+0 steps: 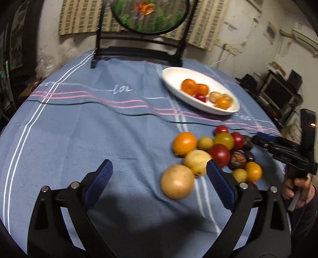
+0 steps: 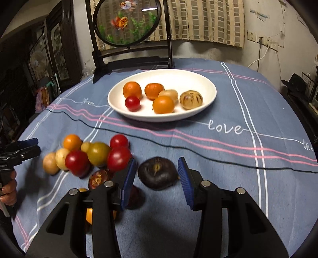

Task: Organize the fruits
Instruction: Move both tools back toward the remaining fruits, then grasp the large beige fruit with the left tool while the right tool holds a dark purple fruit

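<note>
A white oval plate [image 1: 174, 79] [image 2: 178, 77] holds several orange, red and tan fruits at the far side of the blue cloth. A loose pile of fruits [image 1: 220, 150] [image 2: 97, 152] lies nearer. My left gripper [image 1: 159, 166] stands wide open just left of the pile, with a tan round fruit [image 1: 177, 181] lying on the cloth between its fingers, untouched and closer to the right one. My right gripper [image 2: 157, 161] straddles a dark purple fruit [image 2: 158, 173] resting on the cloth. Its right pad is close against the fruit and a narrow gap shows on the left.
A round goldfish screen [image 1: 149, 15] [image 2: 127, 21] on a black stand sits at the table's back edge behind the plate. A person's hand [image 1: 296, 186] [image 2: 9, 188] holds each gripper's handle. Dark furniture and shelves surround the round table.
</note>
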`<move>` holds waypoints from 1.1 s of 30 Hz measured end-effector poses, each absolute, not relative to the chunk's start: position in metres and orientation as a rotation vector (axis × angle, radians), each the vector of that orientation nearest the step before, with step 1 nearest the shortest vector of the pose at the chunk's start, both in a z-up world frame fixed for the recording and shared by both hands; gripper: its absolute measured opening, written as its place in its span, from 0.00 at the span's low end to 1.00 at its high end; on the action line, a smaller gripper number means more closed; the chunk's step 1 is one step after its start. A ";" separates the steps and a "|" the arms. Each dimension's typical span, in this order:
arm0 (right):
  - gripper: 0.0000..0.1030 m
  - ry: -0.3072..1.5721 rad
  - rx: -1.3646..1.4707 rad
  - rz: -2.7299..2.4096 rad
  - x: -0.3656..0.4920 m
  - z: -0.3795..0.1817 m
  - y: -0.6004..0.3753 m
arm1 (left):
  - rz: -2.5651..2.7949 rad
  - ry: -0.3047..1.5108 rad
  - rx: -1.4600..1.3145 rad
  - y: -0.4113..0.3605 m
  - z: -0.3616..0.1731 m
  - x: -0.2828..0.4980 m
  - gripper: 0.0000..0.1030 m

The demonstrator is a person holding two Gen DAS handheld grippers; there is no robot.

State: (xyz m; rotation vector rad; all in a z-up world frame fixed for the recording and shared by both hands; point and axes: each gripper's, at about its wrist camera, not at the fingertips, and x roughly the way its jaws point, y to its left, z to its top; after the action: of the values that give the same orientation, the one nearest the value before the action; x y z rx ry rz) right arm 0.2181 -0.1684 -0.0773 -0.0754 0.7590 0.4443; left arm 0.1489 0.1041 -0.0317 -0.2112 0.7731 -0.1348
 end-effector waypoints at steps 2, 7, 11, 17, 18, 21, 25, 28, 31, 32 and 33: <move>0.44 0.773 -0.090 0.438 0.220 -0.080 -0.166 | -0.172 0.765 -0.200 0.099 -0.031 0.146 0.94; 0.44 0.791 -0.140 0.417 0.224 -0.088 -0.159 | -0.167 0.750 -0.137 0.089 -0.030 0.143 0.94; 0.44 0.784 -0.156 0.416 0.223 -0.089 -0.157 | -0.170 0.750 -0.138 0.090 -0.030 0.142 0.94; 0.52 0.789 -0.221 0.414 0.226 -0.092 -0.149 | -0.173 0.743 -0.137 0.089 -0.029 0.142 0.94; 0.52 0.788 -0.229 0.415 0.228 -0.092 -0.147 | -0.175 0.745 -0.135 0.088 -0.029 0.142 0.94; 0.52 0.788 -0.224 0.420 0.229 -0.093 -0.149 | -0.178 0.745 -0.120 0.086 -0.029 0.142 0.94; 0.52 0.787 -0.233 0.421 0.231 -0.094 -0.148 | -0.199 0.750 -0.090 0.079 -0.030 0.141 0.94; 0.52 0.802 -0.231 0.421 0.240 -0.095 -0.145 | -0.217 0.761 -0.061 0.072 -0.033 0.140 0.94; 0.46 0.847 -0.180 0.444 0.245 -0.096 -0.151 | -0.234 0.770 -0.028 0.066 -0.035 0.139 0.94; 0.46 0.852 -0.174 0.445 0.244 -0.095 -0.153 | -0.240 0.770 -0.019 0.064 -0.036 0.138 0.94; 0.45 0.853 -0.180 0.437 0.242 -0.095 -0.154 | -0.255 0.770 -0.011 0.062 -0.036 0.137 0.94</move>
State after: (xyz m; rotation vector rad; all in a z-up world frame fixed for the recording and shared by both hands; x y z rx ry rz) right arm 0.2419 -0.1538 -0.0947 -0.1801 0.8533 0.4367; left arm 0.1373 0.0619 -0.0360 -0.0105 0.7703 -0.2548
